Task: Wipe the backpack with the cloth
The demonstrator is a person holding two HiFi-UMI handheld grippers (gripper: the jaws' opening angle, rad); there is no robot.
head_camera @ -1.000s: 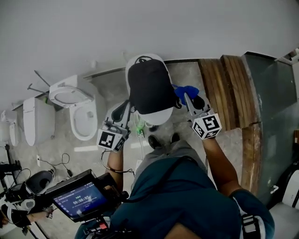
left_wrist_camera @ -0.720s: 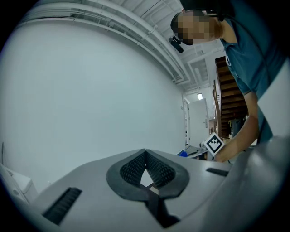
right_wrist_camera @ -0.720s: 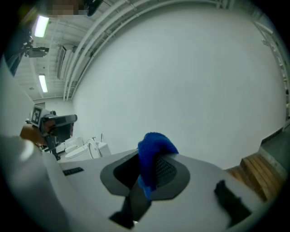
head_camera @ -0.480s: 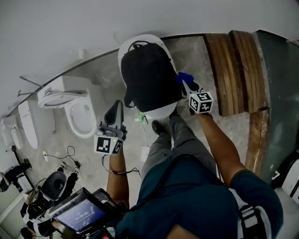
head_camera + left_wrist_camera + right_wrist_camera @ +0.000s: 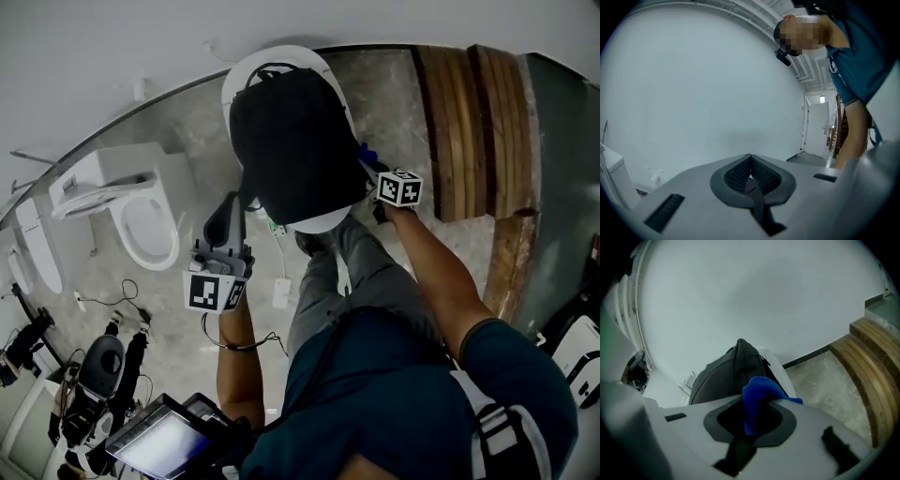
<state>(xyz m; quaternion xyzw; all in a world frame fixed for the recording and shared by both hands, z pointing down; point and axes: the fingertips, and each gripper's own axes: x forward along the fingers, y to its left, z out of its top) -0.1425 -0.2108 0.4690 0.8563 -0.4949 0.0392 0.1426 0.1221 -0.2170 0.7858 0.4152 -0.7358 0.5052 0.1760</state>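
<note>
A black backpack point(image 5: 295, 141) rests on a white toilet point(image 5: 323, 223) against the wall. At the pack's right side my right gripper point(image 5: 368, 167) is shut on a blue cloth point(image 5: 364, 153), which touches the pack's edge. In the right gripper view the cloth point(image 5: 757, 397) bunches between the jaws, with the backpack point(image 5: 726, 373) just beyond. My left gripper point(image 5: 228, 202) is held below and to the left of the pack, apart from it. In the left gripper view its jaws point(image 5: 750, 176) are shut on nothing and point at the bare wall.
A second toilet point(image 5: 141, 220) stands to the left, and wooden steps point(image 5: 469, 122) to the right. A cable with a white adapter point(image 5: 279, 292) lies on the stone floor. A camera rig with a screen point(image 5: 164, 441) sits at bottom left. My legs stand just below the pack.
My right gripper with the cloth has closed in on the backpack's right side. The left gripper has dropped a little away from the pack. The head view has shifted.
</note>
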